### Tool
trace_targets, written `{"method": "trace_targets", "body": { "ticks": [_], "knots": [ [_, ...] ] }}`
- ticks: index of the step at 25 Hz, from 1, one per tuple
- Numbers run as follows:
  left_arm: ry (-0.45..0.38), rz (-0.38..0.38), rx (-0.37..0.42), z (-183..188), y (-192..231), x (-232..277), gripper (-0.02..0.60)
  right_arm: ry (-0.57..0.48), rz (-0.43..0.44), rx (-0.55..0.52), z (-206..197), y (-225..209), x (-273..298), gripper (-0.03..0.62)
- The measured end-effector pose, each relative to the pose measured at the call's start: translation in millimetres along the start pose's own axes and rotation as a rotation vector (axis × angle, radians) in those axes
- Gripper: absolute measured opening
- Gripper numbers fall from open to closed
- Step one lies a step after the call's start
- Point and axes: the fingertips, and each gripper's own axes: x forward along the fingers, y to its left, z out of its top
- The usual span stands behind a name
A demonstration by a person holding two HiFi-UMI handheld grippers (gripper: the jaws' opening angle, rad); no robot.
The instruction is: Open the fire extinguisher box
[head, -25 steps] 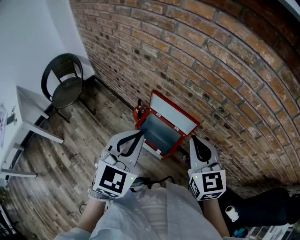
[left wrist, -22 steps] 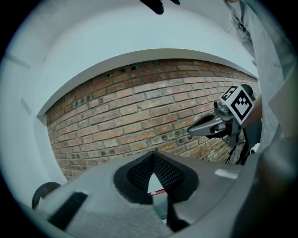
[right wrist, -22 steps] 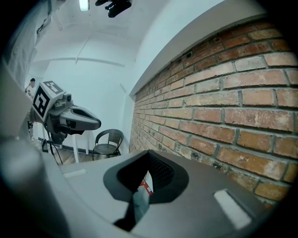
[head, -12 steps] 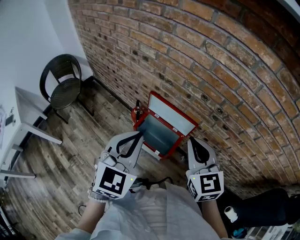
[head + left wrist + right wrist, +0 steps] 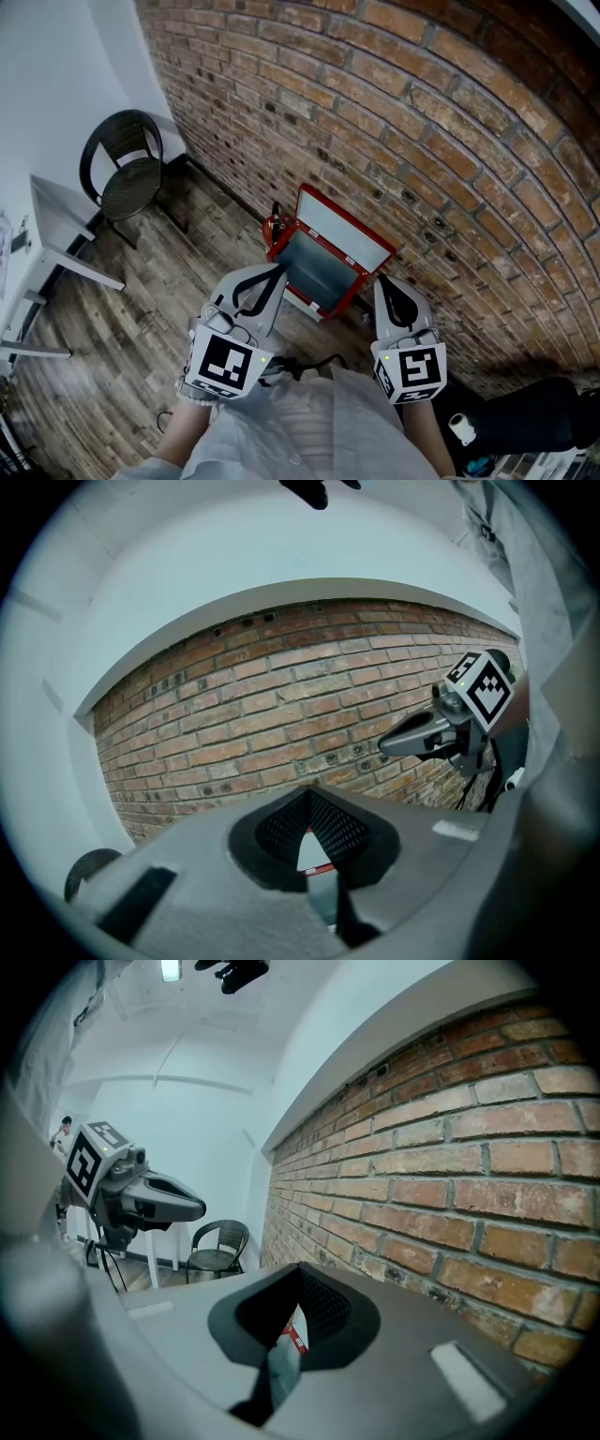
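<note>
The red box (image 5: pixel 323 267) is being seen at twelve o'clock against the brick wall (image 5: pixel 422 141), lid (image 5: pixel 345 228) already raised, judged stiff, light sheet metal best gripped at the lid's free edge, while the left gripper (image 5: pixel 280 268) and right gripper (image 5: pixel 382 278) are being held with jaws together, empty, and no writing is being made out.

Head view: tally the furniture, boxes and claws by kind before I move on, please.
Two-jaw claws: 2 (left claw, right claw, both shut and empty)
Black round-backed chair: 1
White table: 1
Red metal fire extinguisher box, lid open: 1
Total: 5
</note>
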Motion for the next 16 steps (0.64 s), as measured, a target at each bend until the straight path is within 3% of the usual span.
{"method": "trace_targets", "body": {
  "ticks": [16],
  "knots": [
    [0.025, -0.009, 0.009, -5.6, -1.4, -0.6, 0.0, 0.019, 0.007, 0.0, -6.5, 4.1, 1.2, 0.005]
  ]
}}
